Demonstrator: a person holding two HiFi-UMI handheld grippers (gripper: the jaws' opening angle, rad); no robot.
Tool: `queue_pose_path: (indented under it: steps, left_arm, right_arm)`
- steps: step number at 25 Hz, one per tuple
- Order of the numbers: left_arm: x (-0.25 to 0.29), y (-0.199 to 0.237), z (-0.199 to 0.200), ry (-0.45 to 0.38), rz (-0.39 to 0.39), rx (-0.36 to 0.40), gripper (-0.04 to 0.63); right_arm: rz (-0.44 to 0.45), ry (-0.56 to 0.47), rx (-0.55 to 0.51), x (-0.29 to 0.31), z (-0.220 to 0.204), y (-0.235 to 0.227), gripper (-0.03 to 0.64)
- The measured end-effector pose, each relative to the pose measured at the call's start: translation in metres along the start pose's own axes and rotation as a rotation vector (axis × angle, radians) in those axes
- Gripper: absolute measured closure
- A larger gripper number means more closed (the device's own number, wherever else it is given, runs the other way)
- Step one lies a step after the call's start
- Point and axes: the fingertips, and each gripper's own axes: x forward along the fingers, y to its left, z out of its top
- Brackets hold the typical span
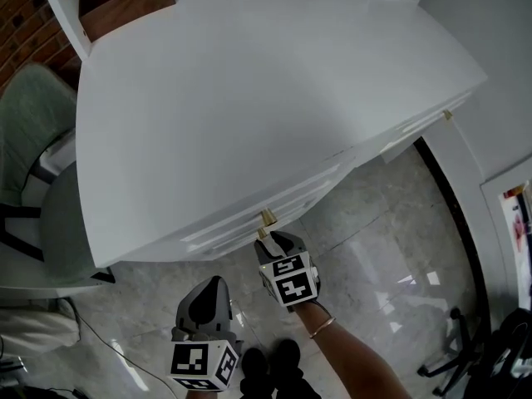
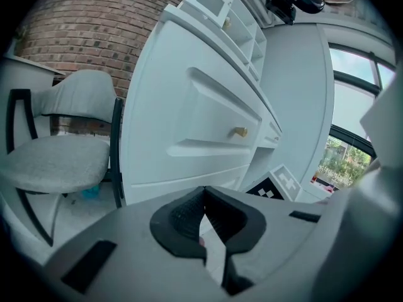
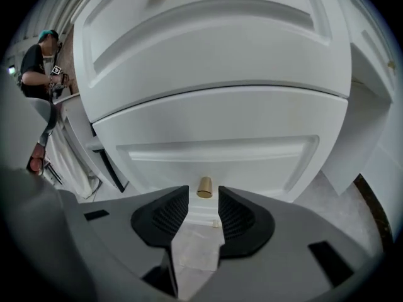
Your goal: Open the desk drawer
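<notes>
My right gripper (image 3: 203, 199), lower centre, stands spread at the brass knob (image 3: 204, 187); I'd pinch squarely, pull straight; left gripper (image 2: 203, 197) is pressed together

The white painted desk (image 1: 249, 98) looks smooth, with a soft satin sheen. On the desk's front, the small brass-coloured metal knob (image 3: 204, 187) gleams dully. Under the desk, the pale grey stone-look floor (image 1: 391, 256) is glossy and mirrors light. Beside the desk, the grey cloth-covered chair (image 2: 56, 159) is matt and nubbly, and the red brick wall (image 2: 82, 24) is rough.
</notes>
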Motion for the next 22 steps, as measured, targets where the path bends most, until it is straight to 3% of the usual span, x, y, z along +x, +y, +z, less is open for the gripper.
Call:
queue_pose_path:
  steps: [5,7,14,22]
  left_arm:
    - [0.0,0.005,0.001,-0.006,0.009,0.0,0.586]
    - [-0.001,0.005,0.0,-0.008,0.01,-0.009,0.586]
    - [-0.005,0.0,-0.006,-0.018,0.014,-0.039,0.586]
    - [-0.018,-0.007,-0.009,-0.023,0.003,-0.025,0.586]
  right_arm:
    - [0.009,0.05,-0.04,0.014,-0.001,0.001,0.487]
    - [0.003,0.065,-0.081,0.018,0.0,0.002,0.537]
    - [-0.002,0.067,-0.113,0.019,0.0,0.003,0.54]
    - [-0.011,0.049,-0.078,0.008,-0.014,0.004,0.543]
